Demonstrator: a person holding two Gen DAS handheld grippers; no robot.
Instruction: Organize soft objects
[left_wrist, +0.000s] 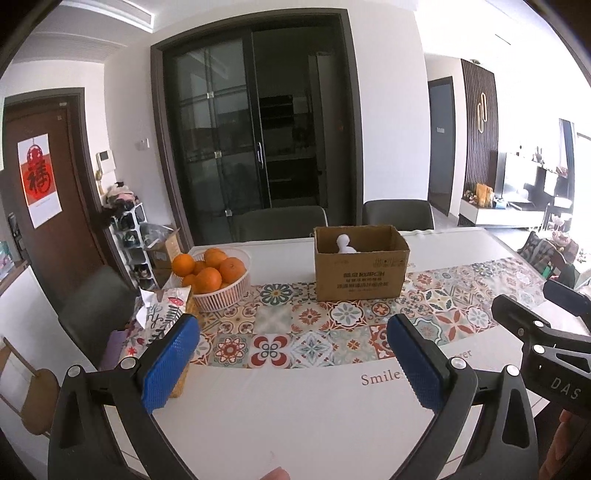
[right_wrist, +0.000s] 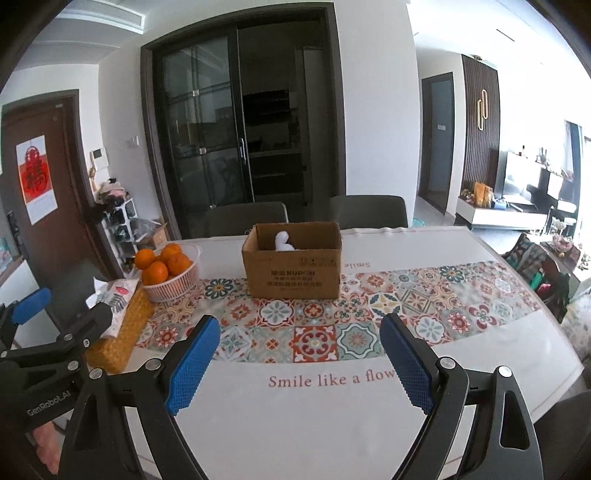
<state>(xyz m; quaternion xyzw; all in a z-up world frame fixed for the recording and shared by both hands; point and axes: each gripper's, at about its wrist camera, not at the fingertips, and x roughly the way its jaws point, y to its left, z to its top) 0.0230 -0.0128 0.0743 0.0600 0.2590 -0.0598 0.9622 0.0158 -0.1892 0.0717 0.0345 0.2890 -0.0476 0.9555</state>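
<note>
An open cardboard box (left_wrist: 360, 275) stands on the patterned table runner, also in the right wrist view (right_wrist: 293, 271). A white soft toy (left_wrist: 345, 244) pokes up inside it, seen too in the right wrist view (right_wrist: 283, 242). My left gripper (left_wrist: 291, 360) is open and empty above the white tablecloth, well short of the box. My right gripper (right_wrist: 299, 363) is open and empty, level with it to the right. Each gripper shows at the edge of the other's view.
A white basket of oranges (left_wrist: 218, 275) stands left of the box. A tissue box with a floral cover (right_wrist: 118, 314) lies at the table's left edge. Two grey chairs (left_wrist: 398, 214) stand behind the table (left_wrist: 295, 413). A shoe rack stands by the wall.
</note>
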